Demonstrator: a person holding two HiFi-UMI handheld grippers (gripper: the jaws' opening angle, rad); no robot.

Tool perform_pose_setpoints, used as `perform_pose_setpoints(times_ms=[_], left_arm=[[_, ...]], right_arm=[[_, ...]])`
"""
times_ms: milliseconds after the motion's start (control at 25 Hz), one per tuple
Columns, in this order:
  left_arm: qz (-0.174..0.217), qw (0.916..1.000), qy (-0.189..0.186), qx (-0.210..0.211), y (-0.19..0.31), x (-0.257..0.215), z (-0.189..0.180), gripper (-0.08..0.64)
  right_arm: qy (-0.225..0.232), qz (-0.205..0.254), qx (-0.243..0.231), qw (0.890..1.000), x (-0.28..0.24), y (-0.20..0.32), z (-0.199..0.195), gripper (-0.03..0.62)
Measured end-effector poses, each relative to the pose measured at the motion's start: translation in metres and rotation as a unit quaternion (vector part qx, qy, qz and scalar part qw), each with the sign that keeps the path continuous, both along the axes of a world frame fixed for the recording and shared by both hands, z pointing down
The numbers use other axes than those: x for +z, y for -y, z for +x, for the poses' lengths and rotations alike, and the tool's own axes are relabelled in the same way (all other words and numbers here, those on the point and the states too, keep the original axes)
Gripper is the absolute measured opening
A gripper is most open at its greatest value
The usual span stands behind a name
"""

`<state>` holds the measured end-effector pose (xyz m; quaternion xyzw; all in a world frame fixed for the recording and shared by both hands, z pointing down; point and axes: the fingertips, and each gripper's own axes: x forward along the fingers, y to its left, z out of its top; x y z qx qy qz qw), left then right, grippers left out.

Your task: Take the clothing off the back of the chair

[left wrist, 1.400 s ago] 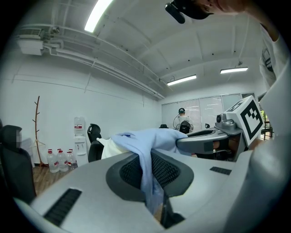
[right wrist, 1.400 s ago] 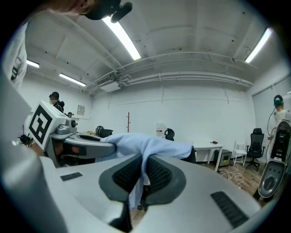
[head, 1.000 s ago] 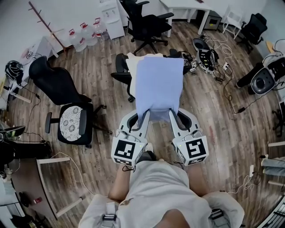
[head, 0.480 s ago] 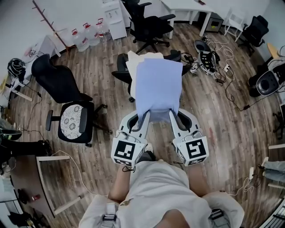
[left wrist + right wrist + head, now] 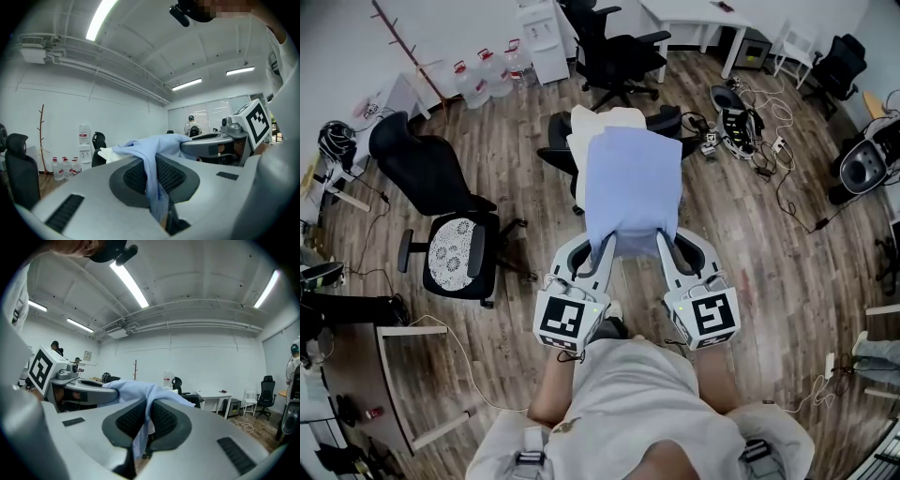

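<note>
A light blue garment point(image 5: 633, 183) hangs spread between my two grippers, lifted over a black office chair point(image 5: 555, 145). A cream garment point(image 5: 605, 120) still lies on that chair's back, beyond the blue one's far edge. My left gripper point(image 5: 602, 246) is shut on the blue cloth's near left corner. My right gripper point(image 5: 662, 240) is shut on its near right corner. In the left gripper view the blue cloth point(image 5: 151, 161) is pinched between the dark pads point(image 5: 171, 176) of the left gripper point(image 5: 154, 180). In the right gripper view the blue fabric point(image 5: 136, 392) runs down between the jaws of the right gripper point(image 5: 146, 423).
Another black chair with a patterned seat cushion point(image 5: 450, 255) stands on the left. Water bottles point(image 5: 478, 73) and a dispenser point(image 5: 539, 33) line the far wall. A third chair point(image 5: 614, 47) and a white table point(image 5: 698, 14) are behind. Cables and devices point(image 5: 741, 117) lie on the wood floor at right.
Both grippers keep their hold on the blue garment and hardly move. A little more of the cream garment shows beyond the blue cloth's far edge.
</note>
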<state>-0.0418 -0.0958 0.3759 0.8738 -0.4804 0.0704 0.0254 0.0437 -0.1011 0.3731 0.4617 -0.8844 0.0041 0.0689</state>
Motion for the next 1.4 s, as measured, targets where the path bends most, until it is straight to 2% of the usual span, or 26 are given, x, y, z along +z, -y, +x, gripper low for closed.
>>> perform_pose_setpoints(times_ms=[520, 800, 1400], left_arm=[[0.005, 1.0, 0.001, 0.0, -0.013, -0.002, 0.005, 0.046], [-0.011, 0.9999, -0.004, 0.005, -0.022, 0.005, 0.008, 0.044], [0.001, 1.0, 0.002, -0.006, -0.034, -0.003, 0.007, 0.044]], right_arm=[[0.001, 0.009, -0.004, 1.0, -0.004, -0.012, 0.005, 0.038], [0.002, 0.003, -0.007, 1.0, -0.001, -0.02, 0.005, 0.037], [0.008, 0.01, -0.013, 1.0, -0.004, -0.028, 0.006, 0.035]])
